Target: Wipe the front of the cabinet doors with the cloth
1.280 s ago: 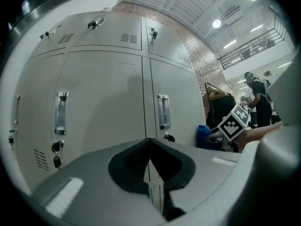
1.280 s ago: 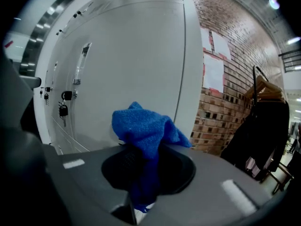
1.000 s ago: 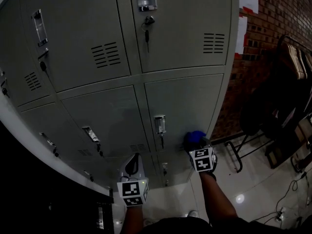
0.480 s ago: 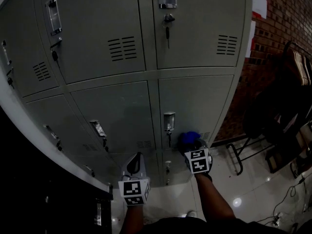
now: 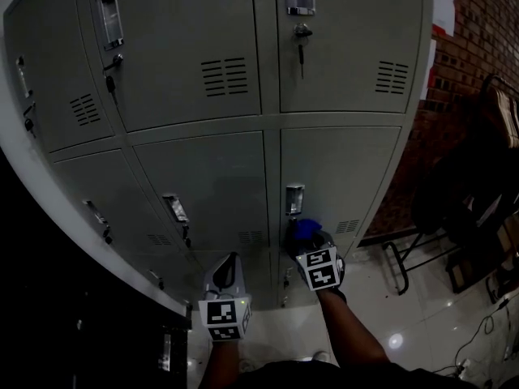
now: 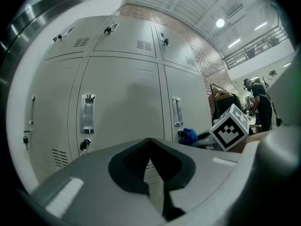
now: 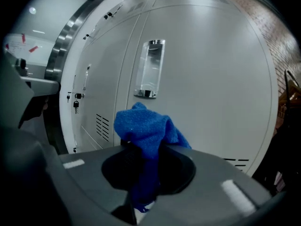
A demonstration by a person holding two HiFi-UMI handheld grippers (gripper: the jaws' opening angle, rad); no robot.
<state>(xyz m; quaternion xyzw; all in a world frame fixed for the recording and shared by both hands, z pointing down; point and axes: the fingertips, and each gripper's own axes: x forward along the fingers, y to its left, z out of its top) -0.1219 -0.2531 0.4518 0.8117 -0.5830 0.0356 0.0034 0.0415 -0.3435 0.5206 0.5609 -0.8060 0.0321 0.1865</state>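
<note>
A grey locker cabinet (image 5: 243, 120) with several doors fills the head view. My right gripper (image 5: 308, 237) is shut on a bunched blue cloth (image 5: 306, 228), held at the lower right door (image 5: 340, 177), just under its handle (image 5: 294, 198). In the right gripper view the blue cloth (image 7: 145, 132) sticks up from the shut jaws, below the metal handle (image 7: 150, 68) of the door (image 7: 211, 88). My left gripper (image 5: 225, 272) hangs lower and to the left, shut and holding nothing, short of the doors. The left gripper view also catches the blue cloth (image 6: 189, 135) beside the right gripper's marker cube (image 6: 229, 128).
A brick wall (image 5: 470, 23) stands right of the cabinet. Dark chairs or racks (image 5: 470, 209) crowd the right side on a glossy floor (image 5: 405, 331). A dark unit (image 5: 73, 314) sits at the lower left. Keys hang in several locks (image 5: 302, 35).
The right gripper with the cloth has slid left along the lower door, from near its right side to just under the handle. The head view has panned. The left gripper has stayed put.
</note>
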